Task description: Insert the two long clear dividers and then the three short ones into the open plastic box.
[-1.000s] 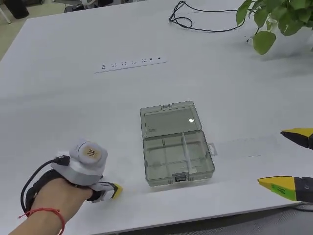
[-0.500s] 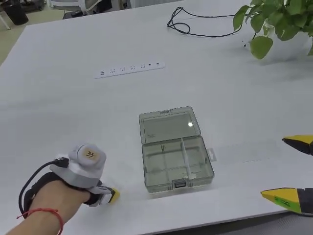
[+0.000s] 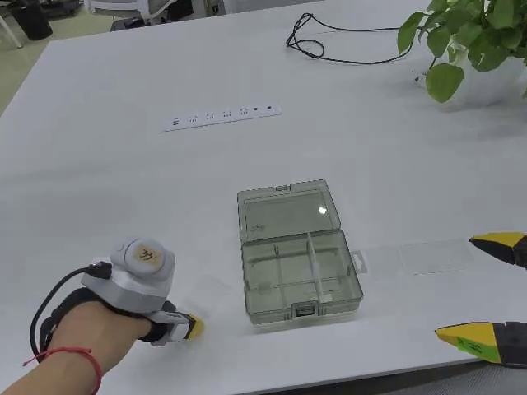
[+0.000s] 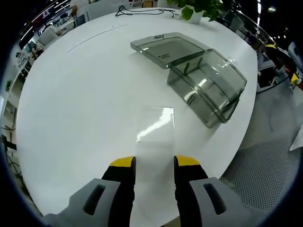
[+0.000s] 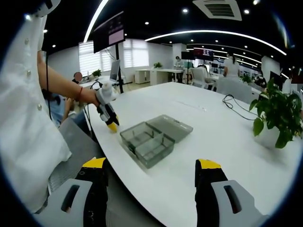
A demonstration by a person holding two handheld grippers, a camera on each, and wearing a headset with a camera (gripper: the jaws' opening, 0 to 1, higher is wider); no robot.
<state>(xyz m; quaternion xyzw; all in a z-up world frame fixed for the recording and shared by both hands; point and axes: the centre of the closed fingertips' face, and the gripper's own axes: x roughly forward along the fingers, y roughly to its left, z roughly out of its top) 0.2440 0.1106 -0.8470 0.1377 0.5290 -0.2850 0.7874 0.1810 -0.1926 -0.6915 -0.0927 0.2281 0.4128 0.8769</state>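
Evidently the task stood partway through insertion. The open box (image 3: 268,304) sat near the middle of the table (image 3: 123,181), with its lid (image 3: 284,212) laid flat behind it. An upright divider (image 3: 312,262) and a cross piece stood inside; the exact count could not be read through the tinted walls.

Two loose parts lay flat on the table, well apart:
- a first clear piece (image 4: 156,124), left of the box and directly ahead of the left gripper (image 4: 155,163);
- a second clear piece (image 3: 432,255), just right of the box and near the right gripper (image 5: 151,164).

The left gripper sat low over the table with its jaws narrowly parted and nothing held. Whether the tips touched the first clear piece could not be told. The right gripper's jaws stood wide and empty.

The step in hand was judged to be pickup of the next divider. A thin flat sheet offers little to pinch, so one jaw would probably need to work under an edge. The piece would then need turning upright and lining up with the wall slots.
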